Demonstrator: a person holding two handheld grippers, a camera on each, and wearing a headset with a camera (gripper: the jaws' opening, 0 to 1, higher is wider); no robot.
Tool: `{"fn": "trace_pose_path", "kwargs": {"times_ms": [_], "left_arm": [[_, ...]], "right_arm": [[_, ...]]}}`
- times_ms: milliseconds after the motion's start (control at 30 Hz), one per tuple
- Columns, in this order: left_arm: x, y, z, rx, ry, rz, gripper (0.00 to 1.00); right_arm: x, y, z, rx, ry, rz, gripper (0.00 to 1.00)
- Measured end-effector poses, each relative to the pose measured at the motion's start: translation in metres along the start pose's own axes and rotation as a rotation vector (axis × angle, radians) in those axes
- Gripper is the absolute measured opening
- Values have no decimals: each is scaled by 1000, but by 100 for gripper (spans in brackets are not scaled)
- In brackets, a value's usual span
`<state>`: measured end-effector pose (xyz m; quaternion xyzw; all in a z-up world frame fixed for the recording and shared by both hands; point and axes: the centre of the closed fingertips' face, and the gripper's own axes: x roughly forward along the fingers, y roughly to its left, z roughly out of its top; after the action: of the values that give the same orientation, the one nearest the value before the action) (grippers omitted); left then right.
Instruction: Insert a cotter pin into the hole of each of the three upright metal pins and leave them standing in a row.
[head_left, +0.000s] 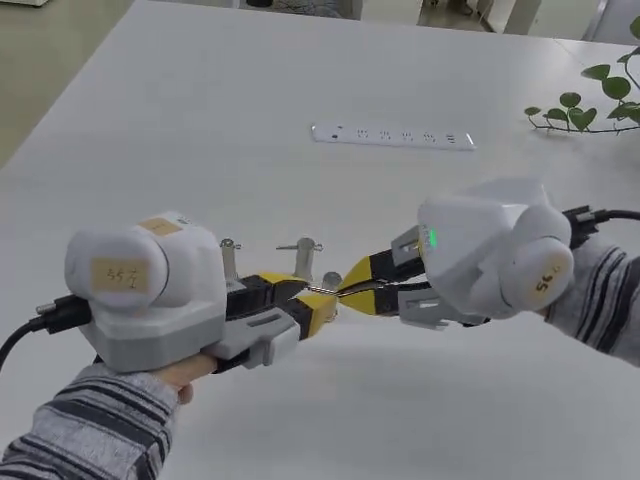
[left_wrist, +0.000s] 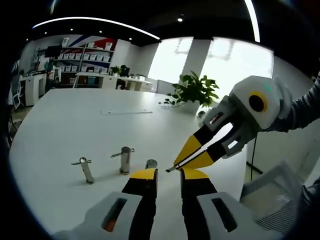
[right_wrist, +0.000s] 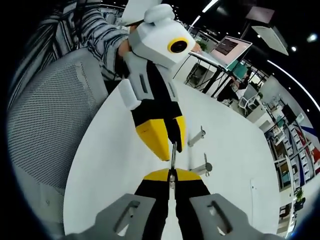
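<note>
- Right gripper (right_wrist: 172, 176), jaws closed, pinches a cotter pin (right_wrist: 173, 156).
- Left gripper (left_wrist: 169, 173): jaws stand slightly apart around the cotter pin's tip, perhaps touching it.
- Three metal pins (left_wrist: 125, 159) stand in a row on the table (left_wrist: 60, 130), just beside both grippers' tips.

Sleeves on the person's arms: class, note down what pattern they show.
The sleeves are striped, dark grey and light grey bands, clearest in the head view.

A white power strip (head_left: 392, 136) is being carried by the tabletop (head_left: 200, 130), and leafy plant stems (head_left: 583, 116) are being trailed over its far right edge.
</note>
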<state>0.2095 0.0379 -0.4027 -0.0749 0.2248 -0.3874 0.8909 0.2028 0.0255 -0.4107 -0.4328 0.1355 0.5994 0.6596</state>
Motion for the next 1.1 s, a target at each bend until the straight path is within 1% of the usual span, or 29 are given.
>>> {"fn": "trace_pose_path", "kwargs": {"times_ms": [233, 367, 467, 600, 667, 833, 967, 1033, 1067, 1100], "left_arm": [[0, 1, 0, -23, -7, 1, 7], [0, -1, 0, -37, -12, -12, 3], [1, -2, 0, -43, -15, -16, 2], [2, -7, 0, -45, -16, -44, 0], [2, -7, 1, -19, -18, -42, 0], [1, -9, 1, 16, -19, -51, 0], [0, -11, 1, 60, -19, -58, 0], [0, -13, 1, 92, -21, -65, 0], [-1, -15, 1, 110, -22, -76, 0], [-1, -17, 1, 115, -22, -88, 0]], "right_arm": [[1, 2, 2, -2, -3, 4, 0], [2, 4, 2, -2, -3, 6, 0], [2, 4, 2, -10, 2, 5, 0], [3, 3, 0, -2, 5, 5, 0], [3, 3, 0, 15, 6, 4, 0], [2, 3, 0, 58, 0, 9, 0], [2, 4, -4, 103, 8, 17, 0], [2, 4, -6, 120, 8, 17, 0], [1, 5, -7, 137, 5, 24, 0], [1, 7, -7, 156, 3, 34, 0]]}}
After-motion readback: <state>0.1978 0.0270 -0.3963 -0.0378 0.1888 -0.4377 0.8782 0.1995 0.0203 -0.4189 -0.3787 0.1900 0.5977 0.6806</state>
